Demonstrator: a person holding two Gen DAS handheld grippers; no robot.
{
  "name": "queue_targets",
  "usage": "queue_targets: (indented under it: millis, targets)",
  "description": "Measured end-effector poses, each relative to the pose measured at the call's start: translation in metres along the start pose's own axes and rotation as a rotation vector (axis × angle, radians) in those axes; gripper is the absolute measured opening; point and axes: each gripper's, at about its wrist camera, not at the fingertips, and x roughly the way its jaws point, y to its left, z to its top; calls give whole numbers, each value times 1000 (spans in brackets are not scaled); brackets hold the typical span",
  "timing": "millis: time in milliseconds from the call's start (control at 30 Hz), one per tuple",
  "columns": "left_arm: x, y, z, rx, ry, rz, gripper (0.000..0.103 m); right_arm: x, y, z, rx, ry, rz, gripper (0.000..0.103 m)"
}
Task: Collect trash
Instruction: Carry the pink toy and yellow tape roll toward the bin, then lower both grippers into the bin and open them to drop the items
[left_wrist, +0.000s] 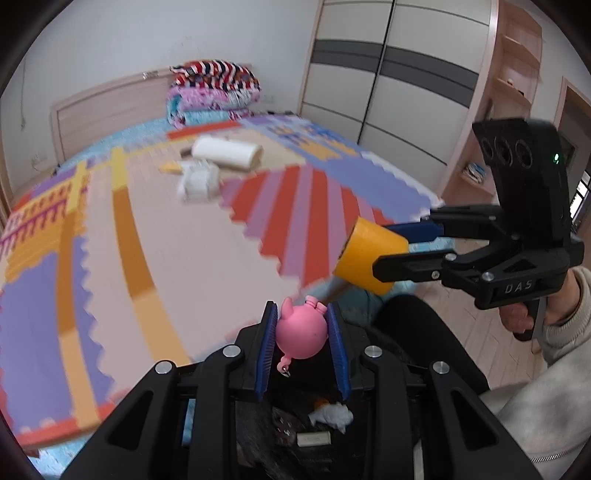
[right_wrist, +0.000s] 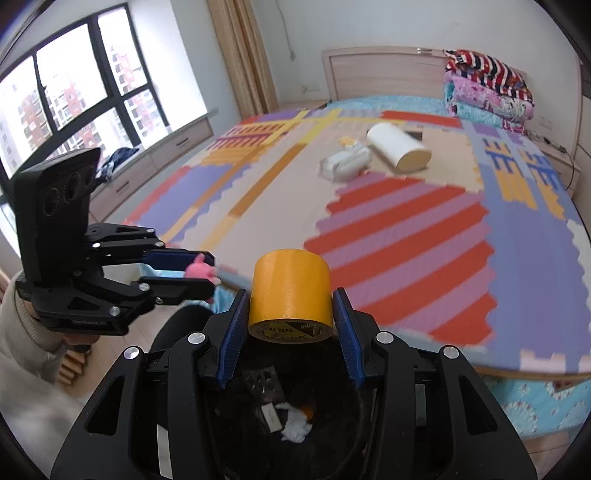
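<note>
Left gripper (left_wrist: 302, 334): clamped on pink pig (left_wrist: 301, 332) | Right gripper (right_wrist: 290, 314): clamped on yellow tape (right_wrist: 290, 291) | Both are held over black bin (right_wrist: 332, 369) (white scraps inside) | Roll (right_wrist: 399, 147) and packet (right_wrist: 345, 162) are seen on mat (right_wrist: 406, 236).

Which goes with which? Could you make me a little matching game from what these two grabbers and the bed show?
Things:
1. pink pig toy
2. yellow tape roll
3. white roll
4. folded blankets

Places:
A. lying on the foam mat in the middle of the bed
B. clamped in the right gripper
C. stacked by the headboard
D. clamped in the left gripper

Pairs: 1-D, 2-B, 3-A, 4-C
</note>
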Motion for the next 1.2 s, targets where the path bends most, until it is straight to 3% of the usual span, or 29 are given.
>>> queue_targets:
  millis: [400,867,1100,1200]
  targets:
    - [39,-11,-54,-37,144,-35,27,18,6,-55,18,117,40,46]
    - [102,-10,-99,-59,335,-21,27,86,1,-112,36,352,18,46]
    - [99,-17,-97,-57,335,-46,30,90,-1,-119,61,379,35,47]
    - [95,-14,-94,-76,327,-45,41,88,-2,-117,67,372,57,47]
